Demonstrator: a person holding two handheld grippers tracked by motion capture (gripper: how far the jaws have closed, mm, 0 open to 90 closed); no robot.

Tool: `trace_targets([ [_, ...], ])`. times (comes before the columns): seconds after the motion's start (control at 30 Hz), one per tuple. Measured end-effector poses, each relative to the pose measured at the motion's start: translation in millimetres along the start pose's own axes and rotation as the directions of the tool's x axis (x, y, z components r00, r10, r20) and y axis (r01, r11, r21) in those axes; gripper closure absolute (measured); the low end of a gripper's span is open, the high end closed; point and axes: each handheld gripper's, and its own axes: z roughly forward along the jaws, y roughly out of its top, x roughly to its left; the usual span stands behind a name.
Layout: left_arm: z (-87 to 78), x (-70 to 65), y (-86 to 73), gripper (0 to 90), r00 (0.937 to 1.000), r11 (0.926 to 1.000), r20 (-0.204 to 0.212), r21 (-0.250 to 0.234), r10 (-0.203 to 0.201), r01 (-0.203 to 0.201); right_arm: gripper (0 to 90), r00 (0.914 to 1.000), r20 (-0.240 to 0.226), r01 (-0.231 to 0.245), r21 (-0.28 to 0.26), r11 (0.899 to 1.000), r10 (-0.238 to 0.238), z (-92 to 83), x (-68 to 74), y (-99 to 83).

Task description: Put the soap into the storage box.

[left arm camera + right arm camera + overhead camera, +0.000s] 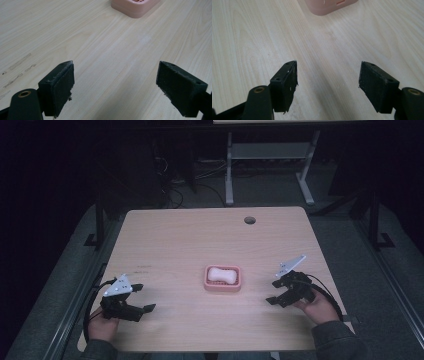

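From the high view I've got the pink soap dish [223, 279] sitting flat near the middle of the wooden table [200, 235], w/ a pale, bone-shaped bar of soap [222, 275] lying inside it. My left gripper [143, 297] is low over the near-left part of the table, jaws spread wide, nothing btwn them, pointing toward the dish but well apart from it. My right gripper [274, 292] is at the near-right side, nearer the dish than the left one but not touching it, jaws also wide w/ only bare wood in the gap. In the left gripper view the two black pads [60, 87] frame empty tabletop, and a corner of the dish [135, 7] shows at the top edge, right of centre. In the right gripper view the pads [285, 85] likewise stand apart over wood, dish wall [329, 6] at the top edge. A round cable hole [249, 220] sits near the table's far edge.
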Motion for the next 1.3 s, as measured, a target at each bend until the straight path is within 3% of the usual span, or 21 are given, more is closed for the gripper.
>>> trace_targets([
  [0.97, 1.4, -0.8, -0.1, 14.8, 1.0, 0.9999, 0.001, 0.007, 0.008, -0.008, 29.8, 0.9991, 0.02, -0.037, -0.048, 0.998, 0.038, -11.1, 16.9, -34.0],
  [1.3, 1.7, -1.3, 0.2, 14.8, 1.0, 0.9999, 0.001, 0.012, 0.009, -0.009, 28.7, 0.9976, 0.047, -0.046, -0.09, 0.995, 0.05, -15.8, 26.0, -47.8],
])
